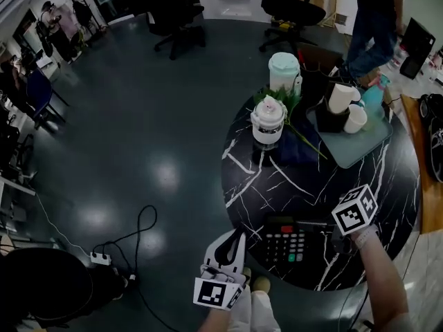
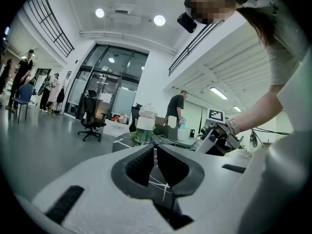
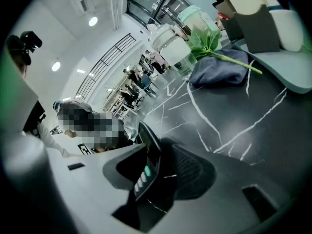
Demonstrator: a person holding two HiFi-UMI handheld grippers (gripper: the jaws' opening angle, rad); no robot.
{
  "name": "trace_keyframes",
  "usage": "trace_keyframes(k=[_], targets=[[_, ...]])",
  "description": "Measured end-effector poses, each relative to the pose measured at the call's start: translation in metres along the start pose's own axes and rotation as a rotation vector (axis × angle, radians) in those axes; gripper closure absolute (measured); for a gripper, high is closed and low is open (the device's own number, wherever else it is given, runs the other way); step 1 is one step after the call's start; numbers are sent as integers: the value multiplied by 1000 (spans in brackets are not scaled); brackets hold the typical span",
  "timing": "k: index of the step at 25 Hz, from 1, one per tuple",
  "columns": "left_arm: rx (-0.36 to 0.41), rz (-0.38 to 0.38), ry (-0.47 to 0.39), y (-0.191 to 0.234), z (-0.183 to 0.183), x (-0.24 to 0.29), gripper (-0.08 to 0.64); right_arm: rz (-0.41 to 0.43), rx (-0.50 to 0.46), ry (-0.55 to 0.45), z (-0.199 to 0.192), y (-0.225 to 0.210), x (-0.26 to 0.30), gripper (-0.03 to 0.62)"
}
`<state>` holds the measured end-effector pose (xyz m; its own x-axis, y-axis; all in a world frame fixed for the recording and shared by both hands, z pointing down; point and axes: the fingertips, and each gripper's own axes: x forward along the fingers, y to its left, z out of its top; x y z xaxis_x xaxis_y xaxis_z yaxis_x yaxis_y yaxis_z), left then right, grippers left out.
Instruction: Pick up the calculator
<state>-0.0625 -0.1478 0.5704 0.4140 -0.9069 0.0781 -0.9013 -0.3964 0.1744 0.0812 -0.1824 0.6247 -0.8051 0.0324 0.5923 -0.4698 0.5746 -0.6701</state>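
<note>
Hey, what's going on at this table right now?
A person is working two handheld grippers at a black marble table. The right gripper has the calculator between its jaws, edge-on, though a firm clamp isn't clear. The left gripper hangs shut and empty near the table's edge.

The left gripper hangs low at the near left, its marker cube toward the person and its jaws pointing away. Their ribbed pads meet at the tips with nothing between them. The right gripper reaches in from the near right on a bare forearm with a pale wristband at the wrist. Its jaws are clamped on the right edge of the calculator, one jaw on each face.
</note>
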Motion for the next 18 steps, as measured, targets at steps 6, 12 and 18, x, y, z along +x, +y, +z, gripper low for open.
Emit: trace_keyframes(k=[6,12,18], targets=[[-25,19,-14,7,1,-5,551,53,35,20,0,6,5,471],[-49,38,-24,15,3,-9,551,62,27,12,-1,8,5,486],[-57,41,-23,14,4,-9,551,102,22,-45,0,15,1,508]])
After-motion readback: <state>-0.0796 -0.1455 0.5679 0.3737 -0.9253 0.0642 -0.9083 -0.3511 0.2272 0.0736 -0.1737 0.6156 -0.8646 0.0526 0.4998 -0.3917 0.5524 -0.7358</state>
